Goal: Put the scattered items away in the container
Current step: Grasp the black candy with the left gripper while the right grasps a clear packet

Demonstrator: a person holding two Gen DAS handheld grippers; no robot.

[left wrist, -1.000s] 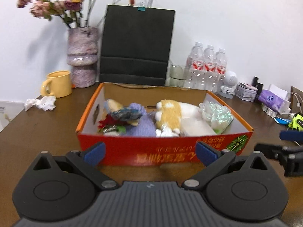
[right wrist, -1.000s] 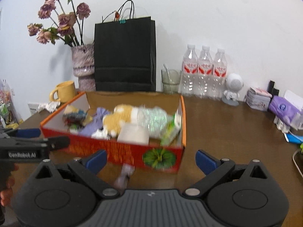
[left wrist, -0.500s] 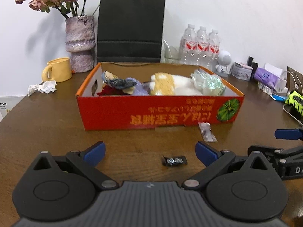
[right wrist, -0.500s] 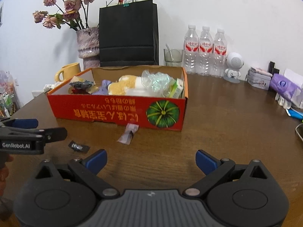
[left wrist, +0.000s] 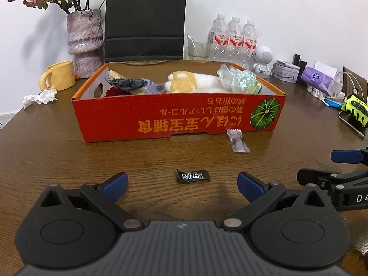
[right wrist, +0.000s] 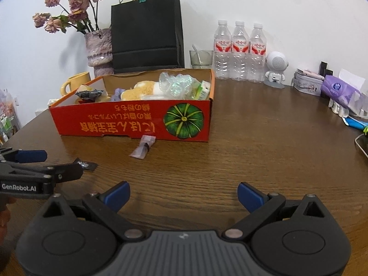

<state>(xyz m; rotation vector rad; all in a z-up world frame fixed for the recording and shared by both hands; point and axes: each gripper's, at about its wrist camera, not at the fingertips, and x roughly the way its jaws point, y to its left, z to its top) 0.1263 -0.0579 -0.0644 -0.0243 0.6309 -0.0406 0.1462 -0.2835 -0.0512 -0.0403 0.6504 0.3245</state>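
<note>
An orange cardboard box [left wrist: 179,117] [right wrist: 131,122] holds a plush toy [left wrist: 191,82], a crinkled plastic bag [left wrist: 239,79] and other items. A black candy wrapper [left wrist: 192,176] [right wrist: 86,164] lies on the table just ahead of my left gripper [left wrist: 182,182], which is open and empty. A clear wrapped candy [left wrist: 238,140] [right wrist: 143,147] lies against the box's front wall. My right gripper [right wrist: 183,194] is open and empty, well back from the box.
Brown wooden table [right wrist: 264,149]. Behind the box stand a black paper bag [left wrist: 145,20], a vase of dried flowers [left wrist: 85,43], a yellow mug [left wrist: 58,76], a glass and three water bottles [right wrist: 239,50]. A crumpled tissue [left wrist: 40,97] lies left; clutter sits far right.
Both grippers have pulled back and down from over the box. The two candies on the table in front of the box have come into view.
</note>
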